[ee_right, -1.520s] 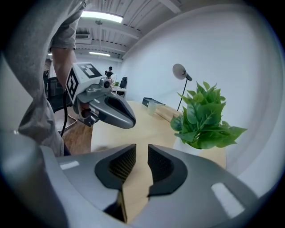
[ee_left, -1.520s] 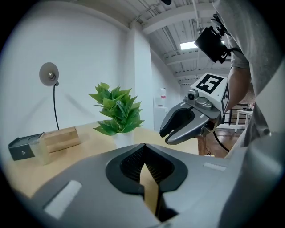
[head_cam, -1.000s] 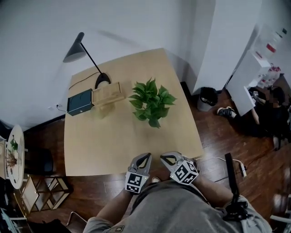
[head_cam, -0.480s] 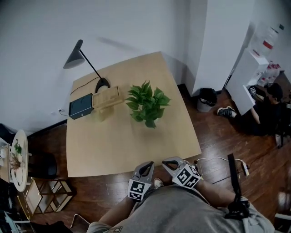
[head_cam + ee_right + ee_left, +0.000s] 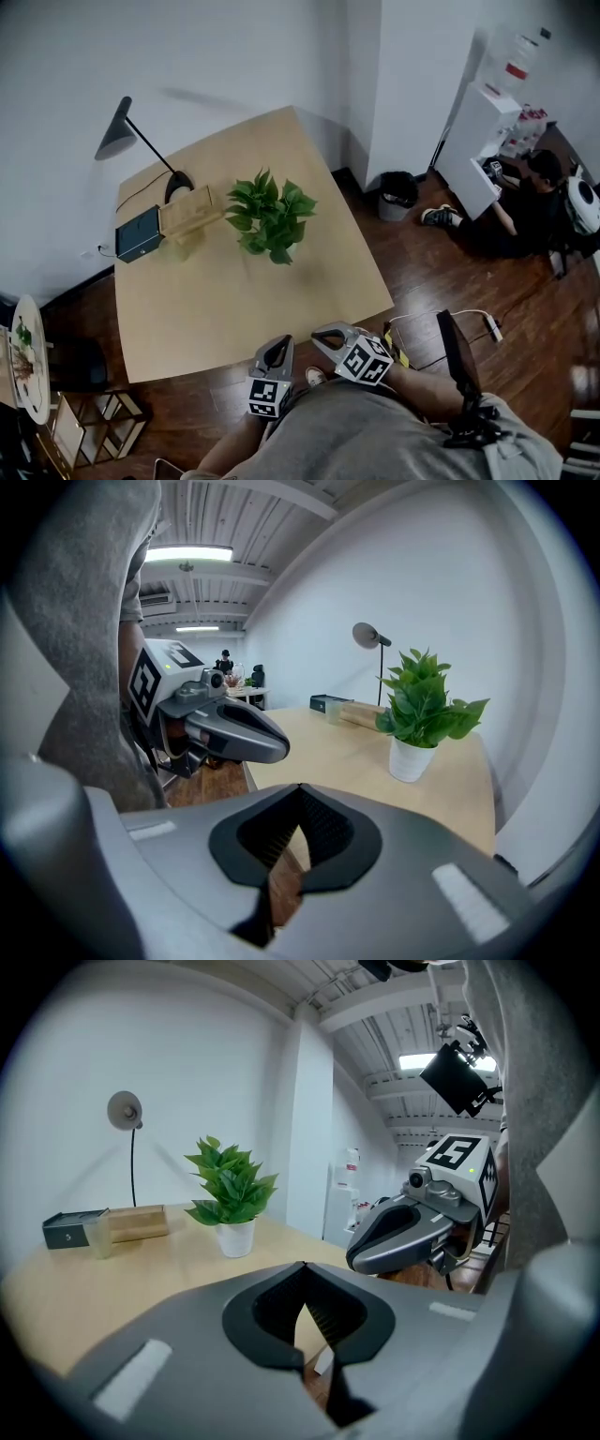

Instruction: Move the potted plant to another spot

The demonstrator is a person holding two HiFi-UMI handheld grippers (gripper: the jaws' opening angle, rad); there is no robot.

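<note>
- The pale wooden surface (image 5: 234,309) stretches ahead of both tools; its near edge lies just in front of their tips.
- A black lamp (image 5: 141,150) stands at the far edge, well beyond the left hand-held gripper (image 5: 279,341) and to its left.
- The potted plant (image 5: 270,217) sits mid-surface, well ahead of both tools. It stands upright with its long axis vertical, the white pot (image 5: 235,1237) at the bottom and the leaves pointing up and outward.
- The left hand-held gripper has its jaws pressed together on nothing, held off the near edge.
- The right hand-held gripper (image 5: 321,334) is just beside it, also pressed together and empty.
- A wooden box (image 5: 190,212) lies left of the plant, touching a dark box (image 5: 139,232).
</note>
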